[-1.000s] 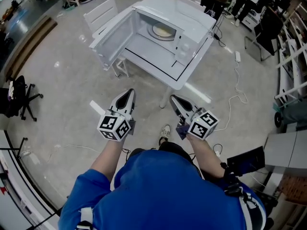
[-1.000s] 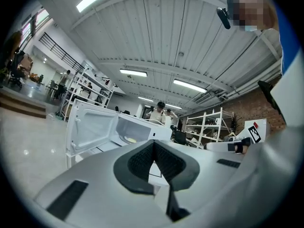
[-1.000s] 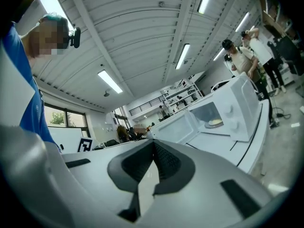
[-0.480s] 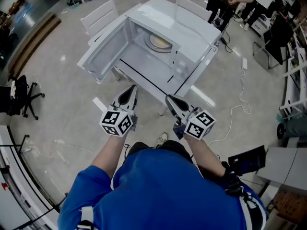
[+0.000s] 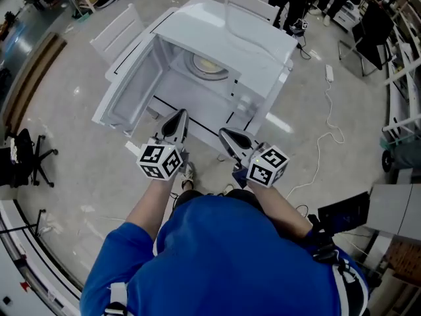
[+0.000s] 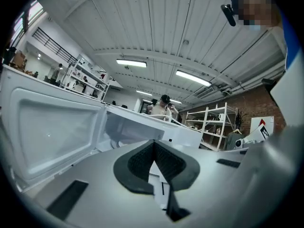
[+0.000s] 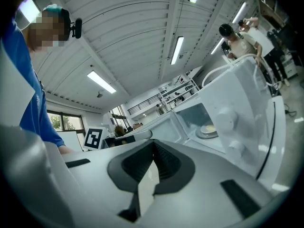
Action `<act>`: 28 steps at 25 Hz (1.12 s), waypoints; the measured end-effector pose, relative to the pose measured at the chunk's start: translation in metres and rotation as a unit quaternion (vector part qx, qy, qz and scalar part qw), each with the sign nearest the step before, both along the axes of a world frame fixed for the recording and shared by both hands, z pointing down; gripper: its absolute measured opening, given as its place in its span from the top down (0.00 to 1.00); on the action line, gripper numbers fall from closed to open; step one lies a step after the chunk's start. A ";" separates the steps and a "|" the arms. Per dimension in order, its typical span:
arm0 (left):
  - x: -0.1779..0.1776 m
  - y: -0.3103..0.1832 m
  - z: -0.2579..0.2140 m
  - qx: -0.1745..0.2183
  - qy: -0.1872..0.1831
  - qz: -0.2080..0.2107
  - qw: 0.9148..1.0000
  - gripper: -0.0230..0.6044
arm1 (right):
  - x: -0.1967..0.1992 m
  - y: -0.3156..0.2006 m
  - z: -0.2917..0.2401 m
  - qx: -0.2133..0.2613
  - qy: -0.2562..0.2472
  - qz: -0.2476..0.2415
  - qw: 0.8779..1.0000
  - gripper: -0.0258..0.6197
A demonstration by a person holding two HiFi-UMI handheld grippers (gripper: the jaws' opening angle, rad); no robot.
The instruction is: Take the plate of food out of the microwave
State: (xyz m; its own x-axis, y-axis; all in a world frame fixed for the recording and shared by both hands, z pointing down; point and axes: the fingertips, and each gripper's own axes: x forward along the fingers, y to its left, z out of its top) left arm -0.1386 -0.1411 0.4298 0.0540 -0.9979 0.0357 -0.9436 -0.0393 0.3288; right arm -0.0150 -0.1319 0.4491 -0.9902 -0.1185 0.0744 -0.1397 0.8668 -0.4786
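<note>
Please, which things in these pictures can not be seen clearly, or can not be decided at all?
- Kind of food on the plate of food: too small in the head view, partly under the microwave roof; tiny also in the right gripper view.
- The plate in the left gripper view: not visible; the left gripper body covers the lower cavity.
- Markings at the microwave knobs: too small in every view.

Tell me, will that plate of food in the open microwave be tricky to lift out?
The plate of food looks rigid and shallow, so it probably won't flex but could chip against the microwave wall. It lies flat, so it likely slides rather than rolls. Tilted, the pale food might slip off.
</note>
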 end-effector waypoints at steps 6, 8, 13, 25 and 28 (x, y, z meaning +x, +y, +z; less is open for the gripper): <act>-0.036 -0.059 0.016 -0.016 0.012 0.052 0.998 0.95 | -0.035 -0.032 0.012 -0.005 0.014 0.061 0.998 0.97; -0.045 -0.078 0.023 -0.022 0.016 0.067 0.997 0.95 | -0.047 -0.040 0.013 -0.001 0.021 0.077 0.997 0.96; -0.052 -0.114 0.048 -0.049 0.005 0.107 0.993 0.95 | -0.066 -0.053 0.027 -0.010 0.036 0.114 0.993 0.97; -0.057 -0.176 0.093 -0.103 -0.062 0.147 0.982 0.95 | -0.090 -0.074 0.045 -0.031 0.061 0.152 0.986 0.97; -0.055 -0.185 0.099 -0.108 -0.085 0.159 0.978 0.95 | -0.090 -0.074 0.048 -0.034 0.064 0.156 0.985 0.97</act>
State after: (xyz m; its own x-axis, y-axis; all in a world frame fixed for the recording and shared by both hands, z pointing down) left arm -0.1935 -0.3261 0.5284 0.3346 -0.8998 0.2800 -0.9369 -0.2857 0.2013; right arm -0.1049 -0.2059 0.4968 -0.8883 -0.4060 0.2147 -0.4573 0.7386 -0.4953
